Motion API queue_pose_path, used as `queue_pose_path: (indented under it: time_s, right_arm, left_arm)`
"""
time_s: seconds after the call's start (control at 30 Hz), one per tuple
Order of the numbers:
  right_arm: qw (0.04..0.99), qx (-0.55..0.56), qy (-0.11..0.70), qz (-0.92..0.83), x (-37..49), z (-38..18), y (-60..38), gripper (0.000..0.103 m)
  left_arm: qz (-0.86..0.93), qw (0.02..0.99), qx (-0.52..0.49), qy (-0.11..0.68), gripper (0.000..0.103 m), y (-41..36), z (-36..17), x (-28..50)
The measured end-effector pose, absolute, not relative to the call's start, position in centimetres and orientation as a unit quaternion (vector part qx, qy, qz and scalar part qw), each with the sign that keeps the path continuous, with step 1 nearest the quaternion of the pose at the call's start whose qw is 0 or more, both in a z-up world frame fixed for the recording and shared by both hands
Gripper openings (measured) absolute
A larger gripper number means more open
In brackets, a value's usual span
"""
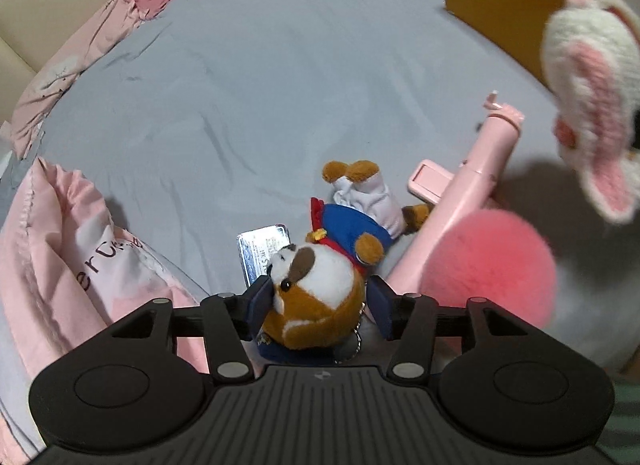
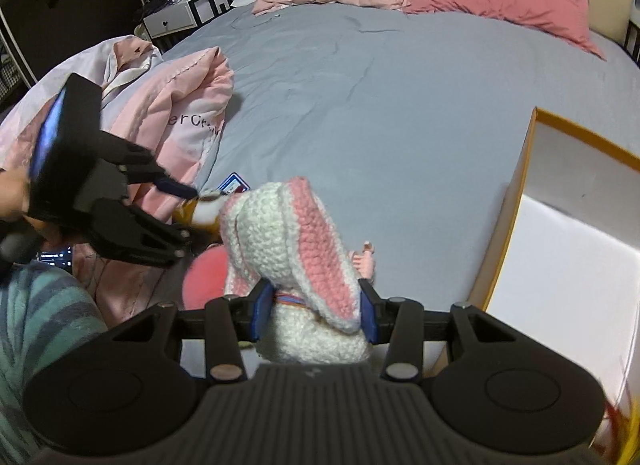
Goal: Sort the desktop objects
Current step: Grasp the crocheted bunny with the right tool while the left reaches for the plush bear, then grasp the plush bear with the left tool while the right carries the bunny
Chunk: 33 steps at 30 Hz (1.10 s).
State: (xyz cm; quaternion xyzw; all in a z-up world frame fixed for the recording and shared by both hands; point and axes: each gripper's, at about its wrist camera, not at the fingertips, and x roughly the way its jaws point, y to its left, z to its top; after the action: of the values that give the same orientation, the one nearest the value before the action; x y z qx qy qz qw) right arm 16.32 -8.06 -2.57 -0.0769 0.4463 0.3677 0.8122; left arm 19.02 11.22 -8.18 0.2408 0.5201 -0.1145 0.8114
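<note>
- Left hand-held gripper (image 1: 318, 299) sits spread around the brown plush dog (image 1: 320, 265) on the bed (image 1: 240, 85), pads not pressing.
- Right hand-held gripper (image 2: 314, 311) clamps the crocheted bunny (image 2: 296, 249), near the orange-rimmed box (image 2: 532, 201).

Left gripper (image 1: 318, 301) points steeply down, jaws spread wide, one pad on each side of the plush's head; no clear squeeze visible. Right gripper (image 2: 314, 311) angled down, jaws partly closed, pads pressing both sides of the crocheted bunny. Left hand (image 2: 14, 195) visible behind its gripper; striped sleeve (image 2: 40, 313) below.
</note>
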Motion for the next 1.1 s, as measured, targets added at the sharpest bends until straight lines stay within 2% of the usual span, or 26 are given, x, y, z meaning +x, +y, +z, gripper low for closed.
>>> queue_pose_path:
  time_s: [0.17, 0.47, 0.63, 0.8, 1.1]
  right_arm:
    - [0.812, -0.073, 0.452, 0.361, 16.2, -2.8, -8.1, 0.046]
    - [0.820, -0.055, 0.445, 0.355, 15.7, -1.7, -8.4, 0.046]
    - [0.829, -0.047, 0.435, 0.349, 15.0, -0.6, -9.3, 0.046]
    - [0.837, -0.015, 0.427, 0.343, 14.5, 0.7, -11.2, 0.046]
    - [0.864, 0.008, 0.383, 0.326, 13.6, 4.7, -14.9, 0.046]
  left_arm:
    - [-0.094, 0.822, 0.214, 0.519, 0.062, 11.7, -9.0, 19.9]
    - [-0.065, 0.839, 0.187, 0.508, 0.054, 11.7, -6.9, 18.4]
    - [-0.039, 0.865, 0.145, 0.478, 0.054, 11.5, -3.5, 16.8]
    - [-0.030, 0.897, 0.063, 0.436, 0.054, 11.1, 0.8, 14.3]
    - [-0.094, 0.912, -0.073, 0.393, 0.054, 7.9, 5.9, 13.0]
